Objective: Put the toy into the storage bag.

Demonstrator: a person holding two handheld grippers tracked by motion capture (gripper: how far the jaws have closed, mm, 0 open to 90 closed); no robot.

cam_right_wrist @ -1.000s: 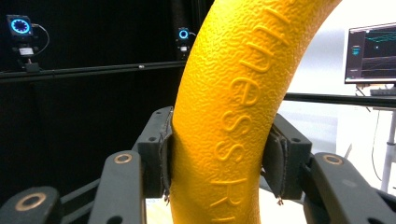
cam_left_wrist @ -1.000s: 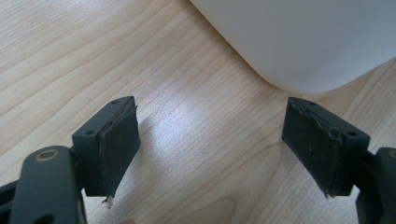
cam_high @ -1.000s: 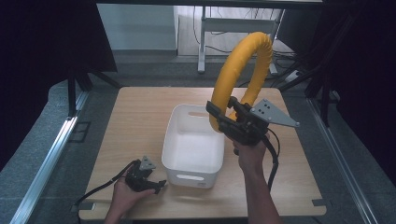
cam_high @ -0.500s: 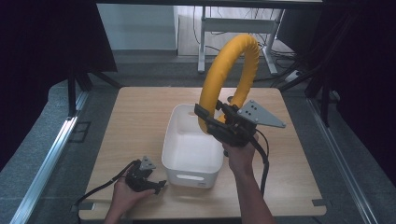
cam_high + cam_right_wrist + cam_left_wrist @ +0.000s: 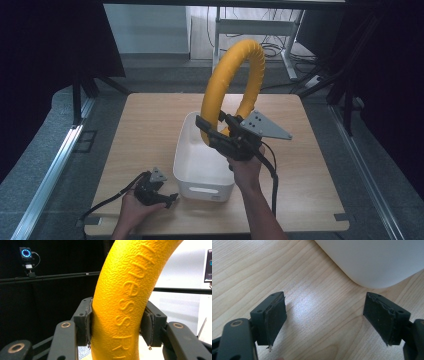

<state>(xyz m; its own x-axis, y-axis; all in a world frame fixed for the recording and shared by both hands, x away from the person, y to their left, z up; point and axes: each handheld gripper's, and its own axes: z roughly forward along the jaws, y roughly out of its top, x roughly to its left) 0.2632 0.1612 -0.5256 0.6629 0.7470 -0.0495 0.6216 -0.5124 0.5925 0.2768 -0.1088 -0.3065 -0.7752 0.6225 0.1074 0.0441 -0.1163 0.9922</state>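
Note:
A thick yellow ring (image 5: 231, 86) with raised lettering stands upright in the air over the white tub (image 5: 192, 165). My right gripper (image 5: 216, 130) is shut on its lower left part, and in the right gripper view both pads squeeze the yellow ring (image 5: 125, 302). My left gripper (image 5: 171, 199) rests low on the table by the tub's front left corner, jaws wide open. In the left gripper view the open fingers (image 5: 274, 315) frame bare wood, with the rounded corner of the white tub (image 5: 377, 262) just beyond them.
The wooden table (image 5: 145, 125) is bare to the left and right of the tub. Black curtains flank the table. A metal frame (image 5: 250, 25) and cables stand behind the far edge. A cable trails from each gripper over the front edge.
My right hand has carried the ring leftward, from beside the tub's right rim to above its inside. The left hand and gripper have stayed in place.

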